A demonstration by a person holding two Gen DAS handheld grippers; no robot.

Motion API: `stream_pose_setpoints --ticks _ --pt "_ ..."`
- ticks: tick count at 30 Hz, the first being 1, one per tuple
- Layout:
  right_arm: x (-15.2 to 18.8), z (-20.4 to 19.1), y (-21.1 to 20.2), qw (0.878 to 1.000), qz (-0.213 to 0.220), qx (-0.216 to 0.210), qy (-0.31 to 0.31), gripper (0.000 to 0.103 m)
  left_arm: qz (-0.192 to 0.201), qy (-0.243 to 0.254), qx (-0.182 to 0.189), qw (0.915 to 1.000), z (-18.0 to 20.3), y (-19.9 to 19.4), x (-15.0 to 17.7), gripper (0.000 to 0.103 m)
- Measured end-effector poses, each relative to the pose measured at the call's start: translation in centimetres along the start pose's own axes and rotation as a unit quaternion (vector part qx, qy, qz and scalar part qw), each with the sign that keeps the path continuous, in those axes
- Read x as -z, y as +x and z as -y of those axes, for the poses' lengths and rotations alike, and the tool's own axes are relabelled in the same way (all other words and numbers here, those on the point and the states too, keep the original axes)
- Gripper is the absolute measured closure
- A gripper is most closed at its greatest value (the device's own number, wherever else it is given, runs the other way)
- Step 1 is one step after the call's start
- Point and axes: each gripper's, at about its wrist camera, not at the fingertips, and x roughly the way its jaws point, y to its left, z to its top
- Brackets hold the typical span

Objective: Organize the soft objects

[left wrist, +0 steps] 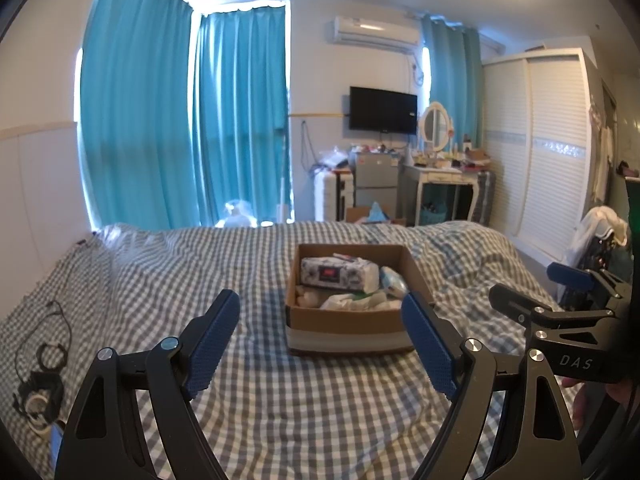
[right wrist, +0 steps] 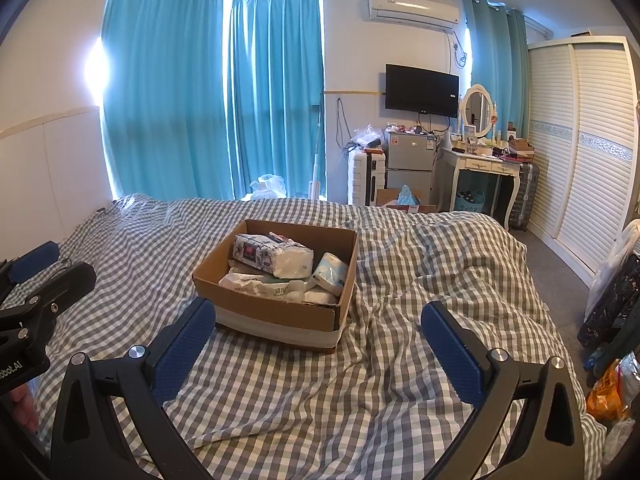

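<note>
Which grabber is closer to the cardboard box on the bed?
Left, it seems. The left gripper hovers open just before the cardboard box, one finger overlapping its corner. The right gripper hangs open slightly farther back.

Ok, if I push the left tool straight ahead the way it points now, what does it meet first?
Most likely the near wall of the cardboard box on the checked bedspread. The left tool is open and empty, aimed roughly at it; depth is hard to judge.

Both wrist views face shared box (left wrist: 348,322), bed (right wrist: 400,380)
</note>
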Motion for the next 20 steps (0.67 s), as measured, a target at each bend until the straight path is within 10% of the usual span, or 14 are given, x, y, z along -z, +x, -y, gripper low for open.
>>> stream_pose_setpoints --ticks 20 --pt "0.11 -0.11 0.13 1.000 -0.005 0.002 -0.001 0.000 -0.013 0.006 -0.003 0.9999 0.25 0.35 0.21 0.019"
